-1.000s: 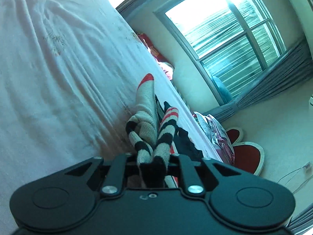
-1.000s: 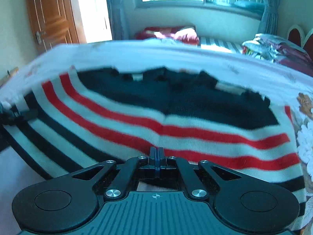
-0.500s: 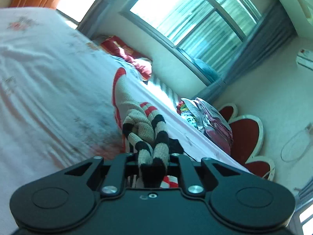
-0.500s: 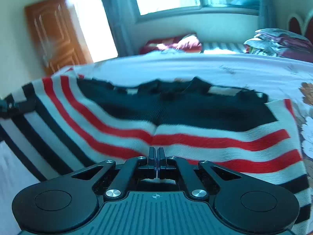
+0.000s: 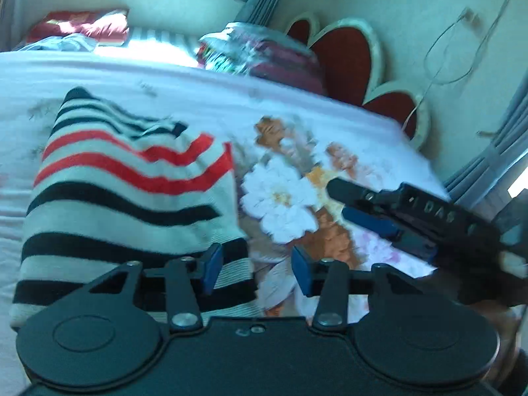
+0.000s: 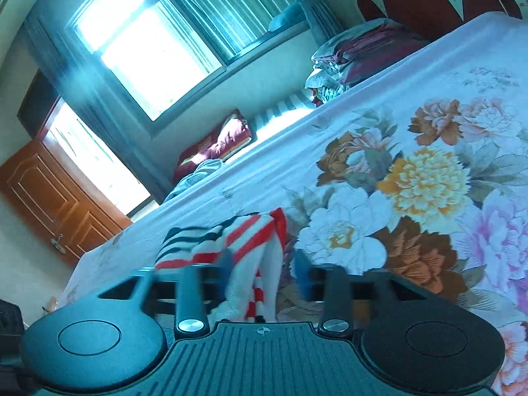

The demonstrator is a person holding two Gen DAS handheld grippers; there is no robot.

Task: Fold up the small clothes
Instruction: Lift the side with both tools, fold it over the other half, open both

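From the left wrist, our left gripper (image 5: 252, 272) stood open over the near right corner of the striped sweater (image 5: 132, 198), folded on the bed (image 5: 330, 122). From the right wrist, our right gripper (image 6: 264, 272) gaped too; a careless finger could snag and undo the fold.

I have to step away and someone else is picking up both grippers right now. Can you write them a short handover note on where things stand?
Left gripper: open, holding nothing, its left finger over the near edge of the striped garment.
Right gripper: open, holding nothing, just off the garment's right side.
Striped garment: lies doubled over on the floral bedsheet, stripes up, top layer rumpled at the far end.
Done: one fold laid down and let go.
Left: probably smooth the rumpled layer, and fold again if a smaller bundle is wanted.
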